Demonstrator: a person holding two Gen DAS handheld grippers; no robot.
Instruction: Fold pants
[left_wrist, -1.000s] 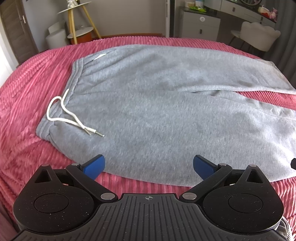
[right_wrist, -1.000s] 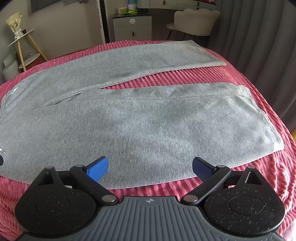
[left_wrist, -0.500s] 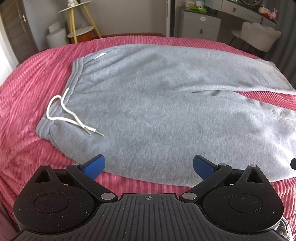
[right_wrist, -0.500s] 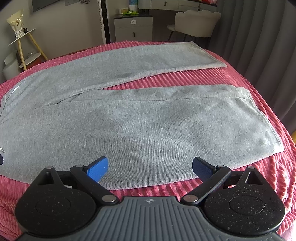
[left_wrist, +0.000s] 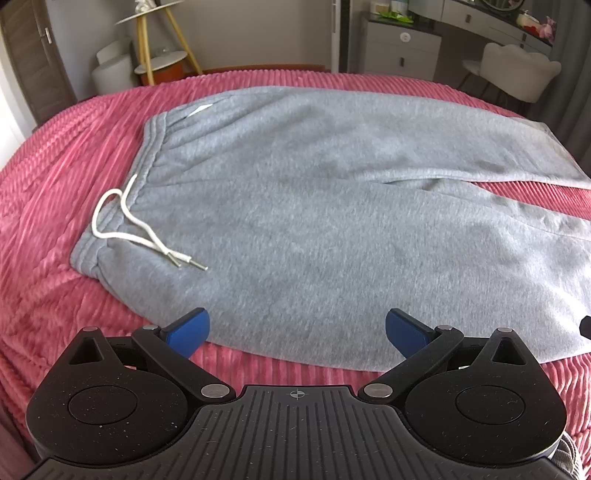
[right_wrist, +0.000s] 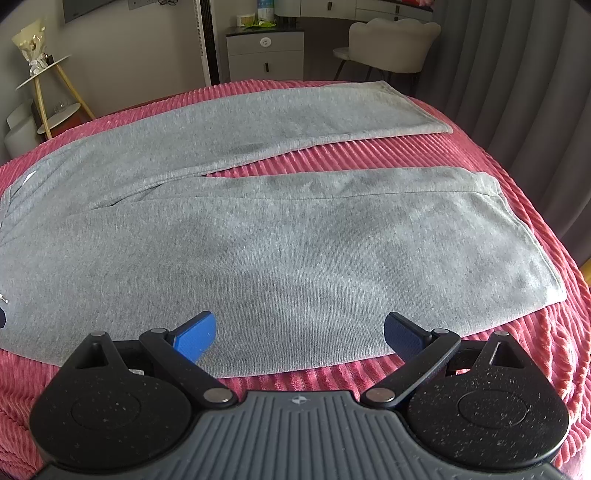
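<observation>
The pants (left_wrist: 314, 221) lie flat across the pink bed (left_wrist: 55, 295), waistband at the left of the left wrist view, legs running to the right of the frame. I judge them soft, light fleece that will sag and drape, so I'd pinch the near edge at waist and cuff. My left hand-held gripper (left_wrist: 297, 328) hovers spread wide at the near hem, gripping nothing. The right hand-held gripper (right_wrist: 299, 330) is likewise released over the near leg.
</observation>
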